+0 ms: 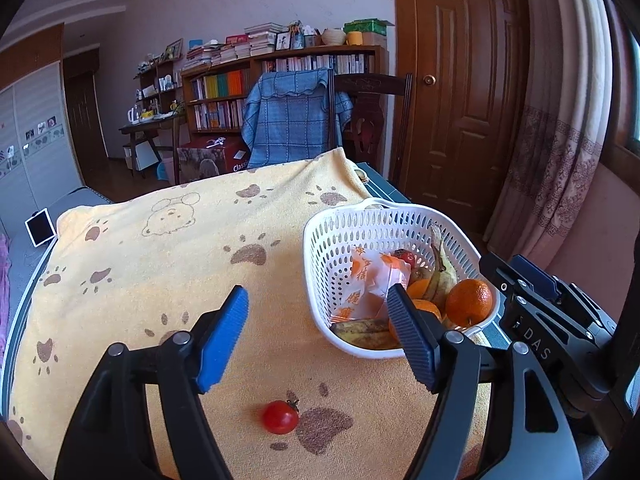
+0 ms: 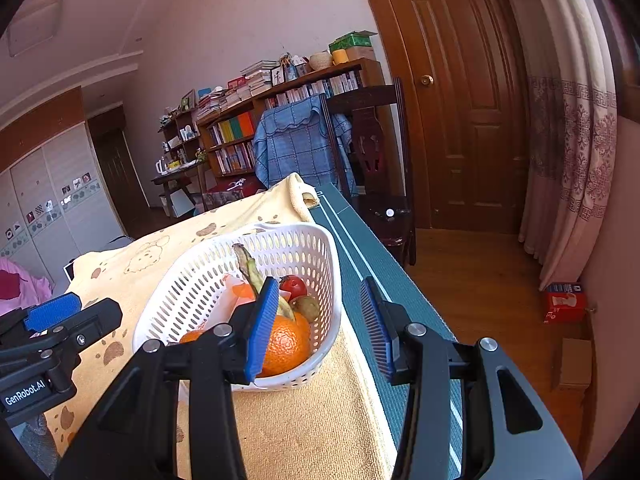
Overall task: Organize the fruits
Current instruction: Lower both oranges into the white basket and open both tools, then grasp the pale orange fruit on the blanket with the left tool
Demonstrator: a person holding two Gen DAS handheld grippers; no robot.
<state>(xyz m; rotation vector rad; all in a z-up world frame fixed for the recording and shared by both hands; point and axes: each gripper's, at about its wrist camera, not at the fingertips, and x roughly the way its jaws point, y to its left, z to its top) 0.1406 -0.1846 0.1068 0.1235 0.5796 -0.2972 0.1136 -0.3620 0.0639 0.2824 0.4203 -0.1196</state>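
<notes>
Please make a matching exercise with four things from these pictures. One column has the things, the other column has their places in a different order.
Things:
1. cherry tomato
2. orange
3. white basket
4. blue cloth

Places:
A. draped over a chair
B. alone on the yellow towel, outside the basket
C. inside the basket, by its near rim
D. standing on the towel, holding fruit

Pairs: 1-B, 2-C, 3-D, 4-A

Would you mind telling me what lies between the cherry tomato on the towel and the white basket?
Only bare yellow towel separates the cherry tomato from the basket, seen in the left wrist view.
</notes>
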